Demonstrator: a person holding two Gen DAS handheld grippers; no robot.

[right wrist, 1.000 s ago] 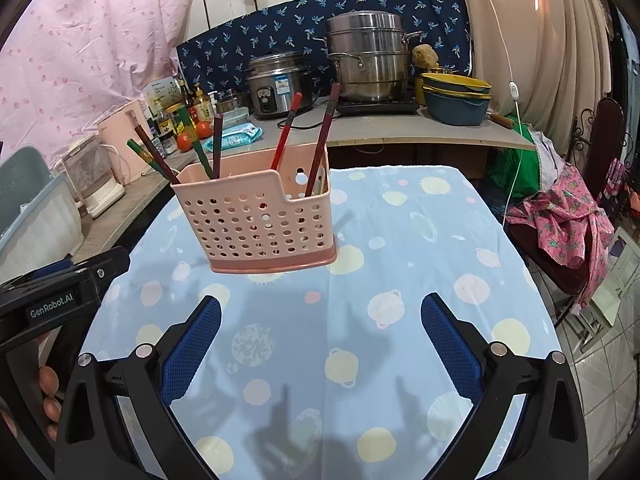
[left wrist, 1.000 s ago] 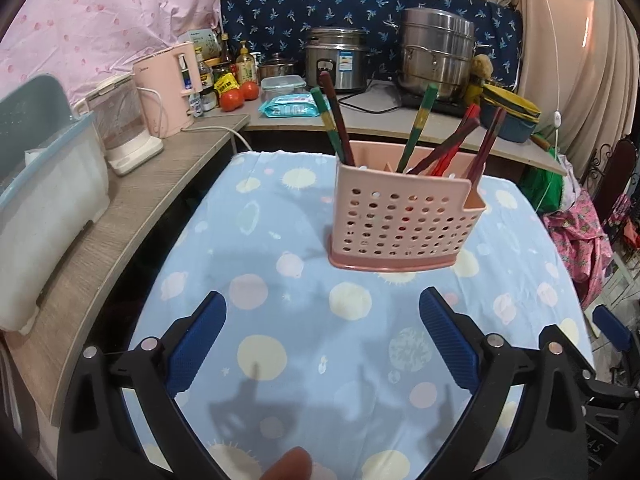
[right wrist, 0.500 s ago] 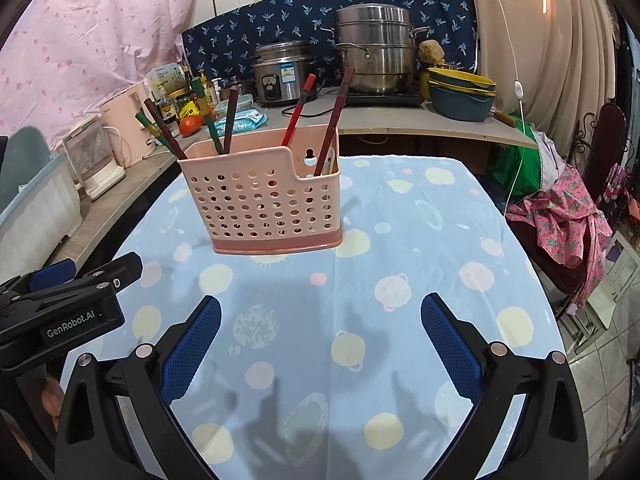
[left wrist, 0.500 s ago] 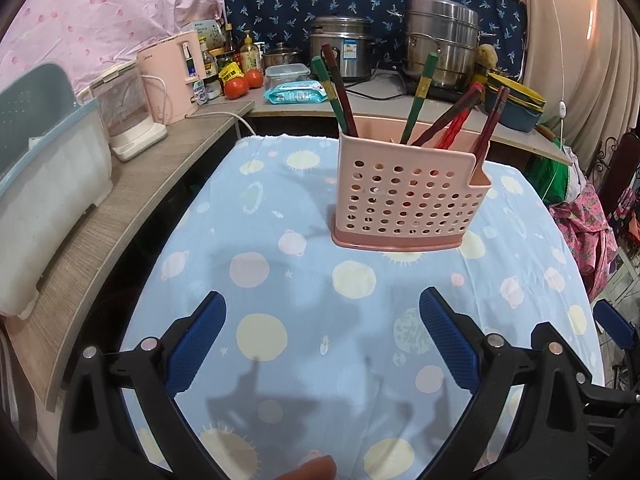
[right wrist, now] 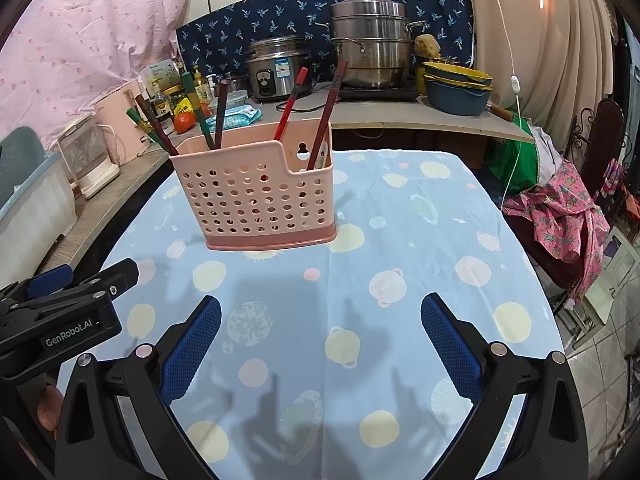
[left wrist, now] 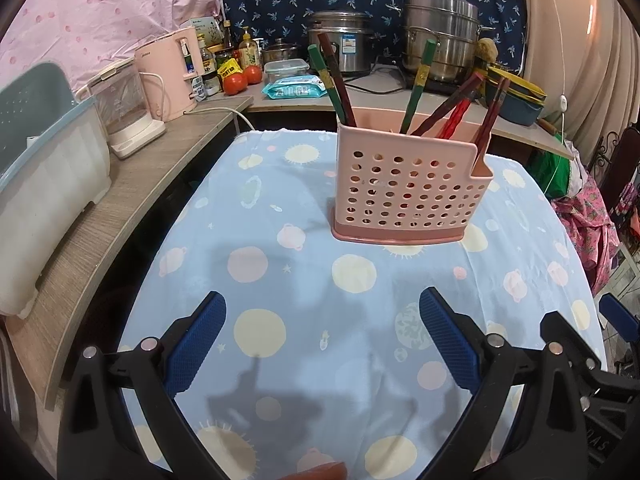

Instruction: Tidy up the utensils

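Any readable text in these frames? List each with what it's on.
"GenRobot.AI" on the left claw's body, seen from the right wrist view.
Letters on the dark body at the lower right edge of the left wrist view: cut off, unreadable.
Kettle logo: blurred.
Rice cooker sticker: too small.
Bottles and wipes pack labels: too small.

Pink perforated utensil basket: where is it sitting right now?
The pink perforated plastic utensil basket stands upright on the blue planet-print tablecloth, mid-table toward the far edge. In both wrist views it is ahead of the open hand-held grippers, untouched.
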